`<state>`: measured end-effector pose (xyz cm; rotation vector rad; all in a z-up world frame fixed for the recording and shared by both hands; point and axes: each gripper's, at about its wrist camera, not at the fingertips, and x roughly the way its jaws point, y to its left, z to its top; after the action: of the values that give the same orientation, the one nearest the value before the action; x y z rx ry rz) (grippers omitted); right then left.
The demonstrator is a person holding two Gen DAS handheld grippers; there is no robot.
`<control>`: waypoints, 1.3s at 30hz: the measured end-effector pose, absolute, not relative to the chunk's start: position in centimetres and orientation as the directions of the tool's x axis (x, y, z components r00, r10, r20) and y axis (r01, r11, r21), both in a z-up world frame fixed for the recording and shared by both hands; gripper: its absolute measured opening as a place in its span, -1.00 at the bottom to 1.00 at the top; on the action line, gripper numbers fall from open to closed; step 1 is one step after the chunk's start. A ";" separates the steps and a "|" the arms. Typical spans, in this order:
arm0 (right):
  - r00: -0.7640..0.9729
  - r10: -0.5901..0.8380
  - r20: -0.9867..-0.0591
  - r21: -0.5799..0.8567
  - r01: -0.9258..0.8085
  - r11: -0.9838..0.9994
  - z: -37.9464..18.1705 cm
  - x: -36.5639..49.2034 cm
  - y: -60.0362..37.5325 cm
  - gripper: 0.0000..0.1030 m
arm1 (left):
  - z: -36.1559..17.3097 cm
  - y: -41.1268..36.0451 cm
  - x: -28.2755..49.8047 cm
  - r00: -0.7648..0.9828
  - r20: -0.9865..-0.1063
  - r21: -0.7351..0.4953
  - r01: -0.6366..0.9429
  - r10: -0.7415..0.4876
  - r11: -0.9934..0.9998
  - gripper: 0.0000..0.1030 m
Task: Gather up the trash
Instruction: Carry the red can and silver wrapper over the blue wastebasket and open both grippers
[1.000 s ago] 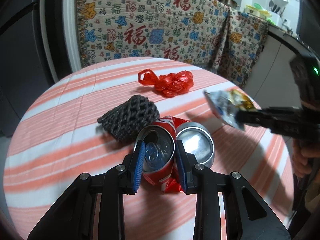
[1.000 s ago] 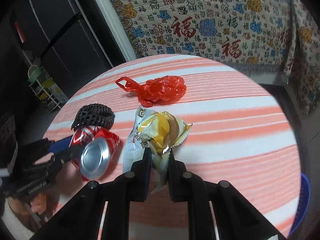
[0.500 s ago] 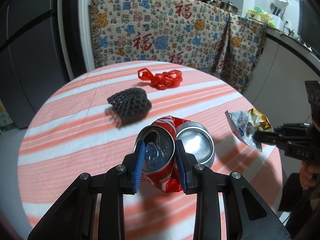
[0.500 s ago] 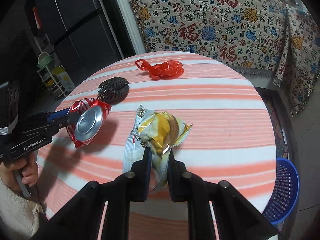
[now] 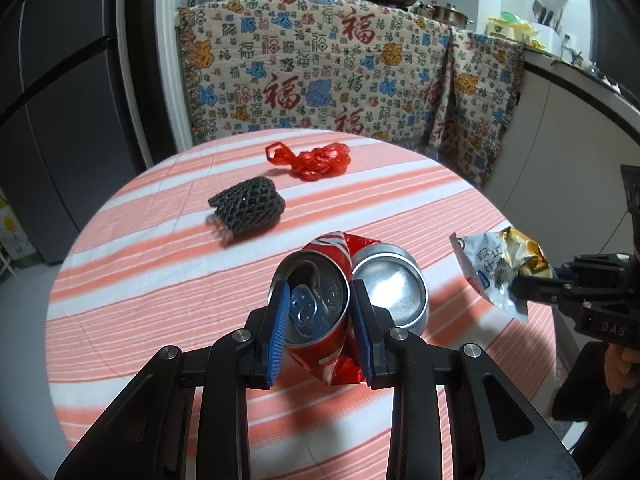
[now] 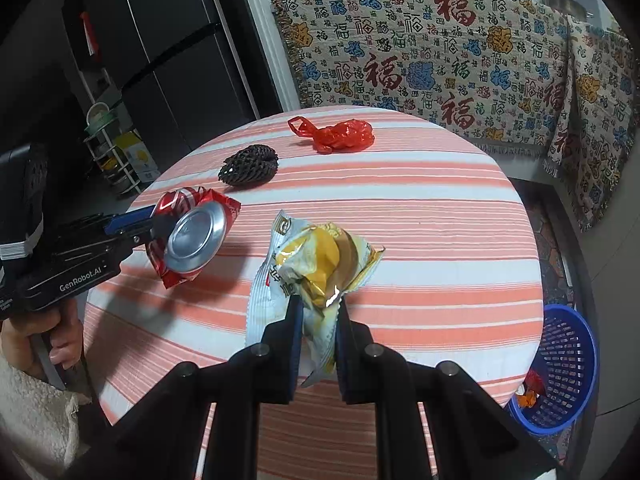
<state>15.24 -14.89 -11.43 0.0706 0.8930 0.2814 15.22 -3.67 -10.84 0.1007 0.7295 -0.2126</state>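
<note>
Both hands are loaded up and we're in the carry-to-the-bin part of the job. The left gripper (image 5: 316, 316) has its fingers clamped on the top end of a crushed red soda can (image 5: 340, 280), folded over so the silver bottom sits right beside the pull-tab end, and it's held up clear of the bench (image 6: 420, 208). The right gripper (image 6: 316, 336) has its fingers pinched nearly all the way together on the lower edge of a crumpled yellow-and-white snack wrapper (image 6: 316, 264), also up in the air.

Next up, I'd guess, is swinging both over to the blue basket (image 6: 568, 364) on the floor off the bench's right edge, getting each one above the rim and only then letting go. The wrapper is light and floppy, so it could drift wide if dropped from high up; the can should fall straight.

The basket already has something orange-red in the bottom, can't tell what.

Still on the bench: a black foam fruit net (image 5: 248, 204) and a crumpled red plastic bag (image 5: 316, 160), well apart from the basket.
</note>
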 end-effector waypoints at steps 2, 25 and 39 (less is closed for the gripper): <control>0.594 0.269 -0.758 0.175 -0.212 0.962 -11.4 15.1 -15.0 -0.72 | -10.9 -3.8 15.2 0.725 -0.670 0.019 0.230 -0.158 0.973 -0.42; 0.614 0.255 -0.747 0.208 -0.148 0.967 -11.9 14.2 -17.5 -0.72 | -11.8 -4.5 15.8 0.683 -0.688 -0.072 0.273 -0.246 0.959 -0.43; 0.625 0.239 -0.743 0.229 -0.098 0.969 -12.2 13.4 -20.4 -0.72 | -11.5 -6.6 15.7 0.666 -0.688 -0.088 0.317 -0.288 0.944 -0.43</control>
<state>13.36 -20.40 -12.16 0.1727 0.8754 0.1940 15.66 -6.60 -11.52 0.0398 0.7691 -0.3415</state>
